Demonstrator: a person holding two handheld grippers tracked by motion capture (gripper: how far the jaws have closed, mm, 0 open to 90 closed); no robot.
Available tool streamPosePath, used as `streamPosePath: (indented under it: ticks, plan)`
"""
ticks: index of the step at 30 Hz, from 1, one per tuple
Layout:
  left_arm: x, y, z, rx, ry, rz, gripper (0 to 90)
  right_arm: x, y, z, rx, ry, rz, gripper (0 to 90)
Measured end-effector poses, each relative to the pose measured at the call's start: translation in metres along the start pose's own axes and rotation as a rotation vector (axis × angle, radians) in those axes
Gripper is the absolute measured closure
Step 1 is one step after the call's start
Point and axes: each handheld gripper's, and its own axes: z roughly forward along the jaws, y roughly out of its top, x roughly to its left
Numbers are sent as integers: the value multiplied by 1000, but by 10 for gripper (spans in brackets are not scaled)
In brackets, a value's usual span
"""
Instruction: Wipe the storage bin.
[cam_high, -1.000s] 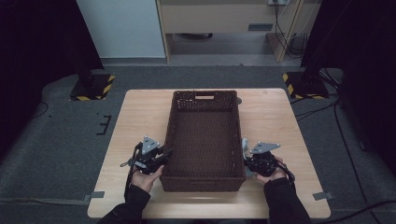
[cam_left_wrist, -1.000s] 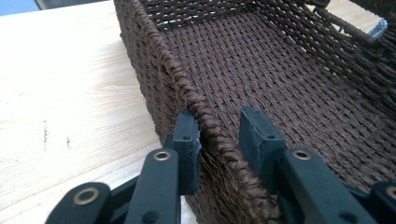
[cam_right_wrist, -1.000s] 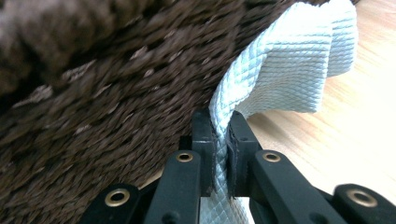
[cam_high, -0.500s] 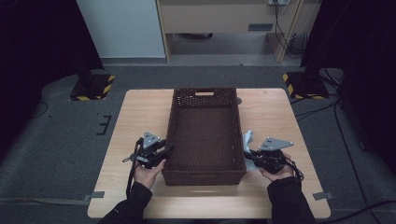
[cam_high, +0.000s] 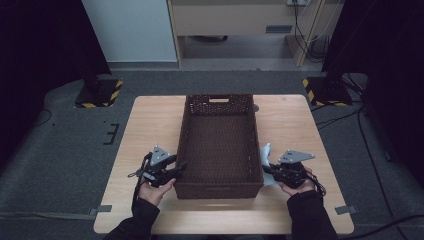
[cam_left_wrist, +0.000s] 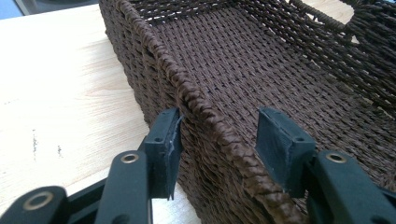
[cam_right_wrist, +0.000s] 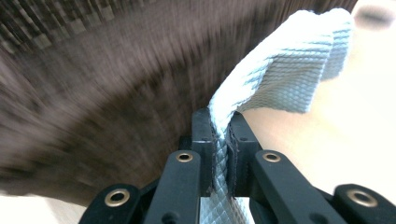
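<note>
The right tongs (cam_high: 270, 169) pinch a pale cloth (cam_high: 265, 155) just beside the right wall of the brown woven basket (cam_high: 218, 186), which lies lengthwise away from the person on the counter (cam_high: 150, 120). The basket opens to the cloth's left. The left tongs (cam_high: 178, 168), their jaws just opening, straddle its left rim without gripping it. The cloth is light grey-blue, waffle-textured and limp.

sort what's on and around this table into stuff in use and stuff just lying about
In use:
- brown wicker basket, its side rim between the open jaws of the left hand-held gripper
- pale blue cloth, pinched by the right hand-held gripper

Lying about:
- yellow-and-black striped stand bases on the floor
- loose cables
</note>
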Motion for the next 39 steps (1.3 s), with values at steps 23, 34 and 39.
streamPosePath:
  ticks: [23, 34, 39]
  plan:
    - [-4, 6, 7, -27, 77, -62, 689, 10, -24, 23, 143, 24, 2, 844]
    - [3, 8, 12, -46, 70, -59, 621, 11, -7, -4, -6, 47, -32, 844]
    - [7, 6, 11, -47, 67, -43, 486, 10, -20, 14, 111, 50, -12, 844]
